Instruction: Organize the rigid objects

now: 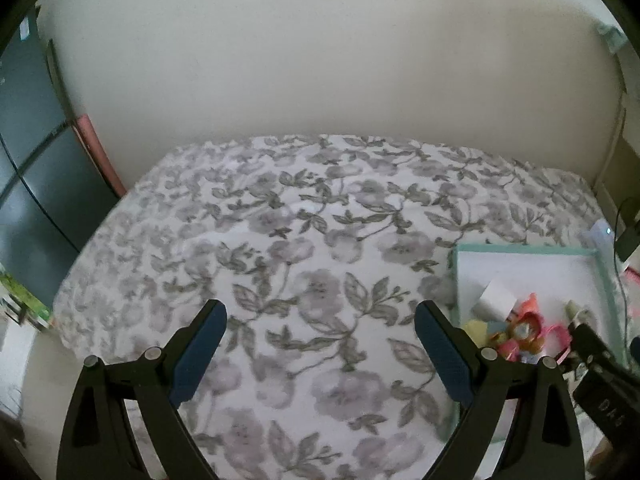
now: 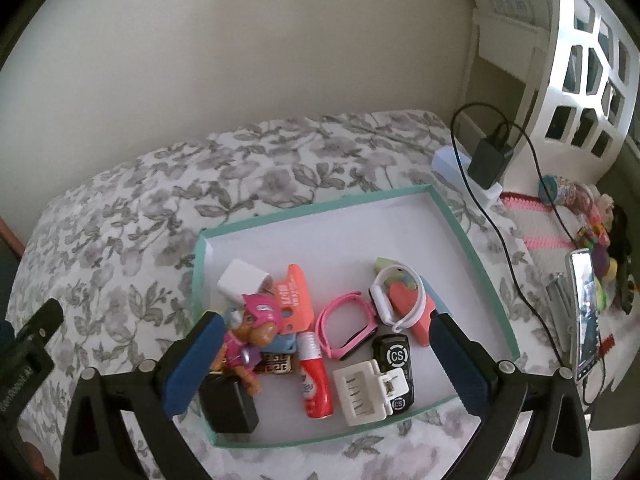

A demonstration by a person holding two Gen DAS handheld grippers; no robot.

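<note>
A shallow white tray with a teal rim [image 2: 452, 216] lies on a flowered bedspread [image 2: 120, 220]. In it lie a pink toy pup [image 2: 250, 332], a red-and-white tube [image 2: 316, 380], a white hair claw [image 2: 366, 392], a pink band [image 2: 344, 330], a white watch [image 2: 394, 296], a black fob [image 2: 394, 354], an orange card [image 2: 296, 296], a white block [image 2: 242, 280] and a black box [image 2: 226, 404]. My right gripper [image 2: 324, 352] hangs open above the tray's near half, holding nothing. My left gripper [image 1: 320, 344] is open over bare bedspread [image 1: 280, 240], left of the tray [image 1: 520, 264].
A black charger [image 2: 490, 158] with its cable sits on a white block right of the tray. A phone [image 2: 584, 312] and coloured toys [image 2: 592, 220] lie further right, below a white lattice basket [image 2: 580, 80]. A cream wall stands behind the bed. A dark cabinet [image 1: 36, 168] stands on the left.
</note>
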